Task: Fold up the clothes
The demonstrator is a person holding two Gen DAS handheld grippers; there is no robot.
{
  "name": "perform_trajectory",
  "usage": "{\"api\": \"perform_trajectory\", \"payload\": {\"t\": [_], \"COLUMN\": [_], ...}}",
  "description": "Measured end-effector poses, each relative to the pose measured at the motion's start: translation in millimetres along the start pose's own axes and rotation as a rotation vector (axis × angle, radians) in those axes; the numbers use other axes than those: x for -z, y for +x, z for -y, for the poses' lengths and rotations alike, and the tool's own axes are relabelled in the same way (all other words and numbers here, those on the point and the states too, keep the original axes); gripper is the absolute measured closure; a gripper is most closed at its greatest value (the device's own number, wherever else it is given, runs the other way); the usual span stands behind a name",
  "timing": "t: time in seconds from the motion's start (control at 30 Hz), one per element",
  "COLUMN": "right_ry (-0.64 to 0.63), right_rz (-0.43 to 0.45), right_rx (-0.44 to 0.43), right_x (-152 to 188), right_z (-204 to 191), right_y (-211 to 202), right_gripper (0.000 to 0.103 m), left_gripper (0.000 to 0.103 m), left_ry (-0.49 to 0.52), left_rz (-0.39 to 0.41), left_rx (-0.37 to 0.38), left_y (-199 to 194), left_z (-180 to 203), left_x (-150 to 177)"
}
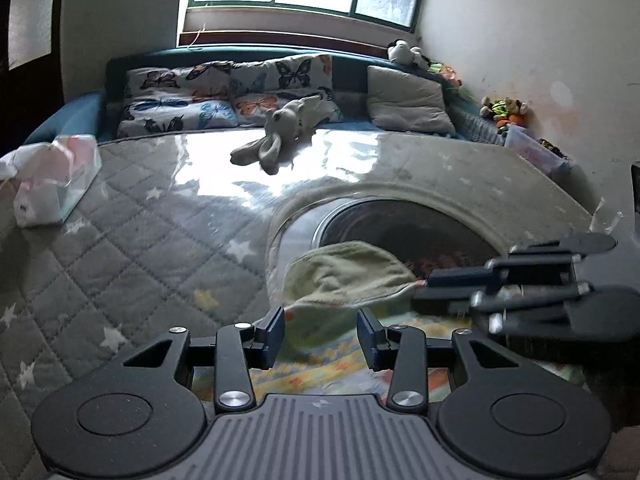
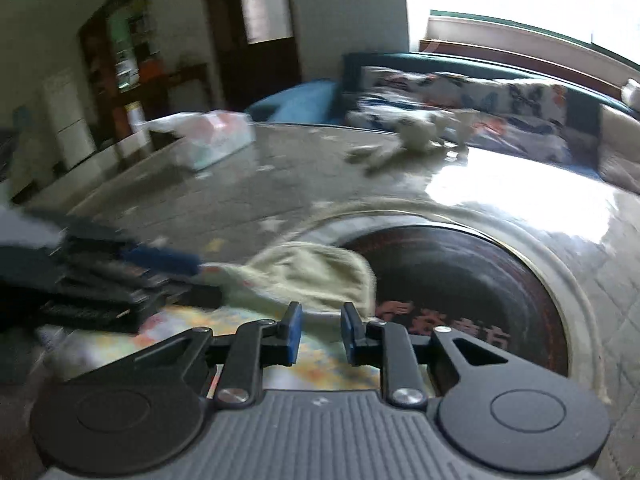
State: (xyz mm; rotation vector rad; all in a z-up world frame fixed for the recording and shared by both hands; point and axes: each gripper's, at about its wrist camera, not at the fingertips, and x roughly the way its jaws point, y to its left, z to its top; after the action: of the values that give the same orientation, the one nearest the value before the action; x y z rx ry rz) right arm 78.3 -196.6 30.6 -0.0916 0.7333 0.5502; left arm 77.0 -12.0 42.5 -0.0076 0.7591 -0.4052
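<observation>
A small garment lies on the table near me: pale green terry on its turned-over part point(image 1: 348, 274), a colourful yellow print below point(image 1: 320, 372). In the left wrist view my left gripper point(image 1: 321, 334) is open just above the printed part, holding nothing. My right gripper point(image 1: 440, 288) comes in from the right at the green flap's corner; its fingers look close together there. In the right wrist view my right gripper point(image 2: 318, 334) shows a gap between its blue pads, over the garment's edge point(image 2: 312, 268). The left gripper point(image 2: 176, 264) reaches in from the left at the cloth.
The table has a quilted grey star cover point(image 1: 132, 248) under clear plastic and a round dark inset point(image 2: 460, 280). A tissue pack point(image 1: 56, 180) lies at far left, a plush rabbit point(image 1: 280, 132) at the back. Butterfly cushions point(image 1: 224, 92) line a sofa behind.
</observation>
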Motion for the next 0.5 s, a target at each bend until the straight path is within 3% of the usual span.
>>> {"api": "perform_trajectory", "payload": {"t": [0.27, 0.5], "right_ry": [-0.144, -0.262], "right_rz": [-0.061, -0.036], "right_rx": [-0.098, -0.069], "right_x": [17, 55], "right_z": [-40, -76], "right_y": [-8, -31], "right_gripper": [0.082, 0.081], "left_gripper": [0.061, 0.061], "left_ry": [-0.011, -0.009], "left_rz": [-0.033, -0.012], "left_rx": [-0.013, -0.031], "left_y": [19, 20], "left_z": [2, 2], "left_x": [1, 7]}}
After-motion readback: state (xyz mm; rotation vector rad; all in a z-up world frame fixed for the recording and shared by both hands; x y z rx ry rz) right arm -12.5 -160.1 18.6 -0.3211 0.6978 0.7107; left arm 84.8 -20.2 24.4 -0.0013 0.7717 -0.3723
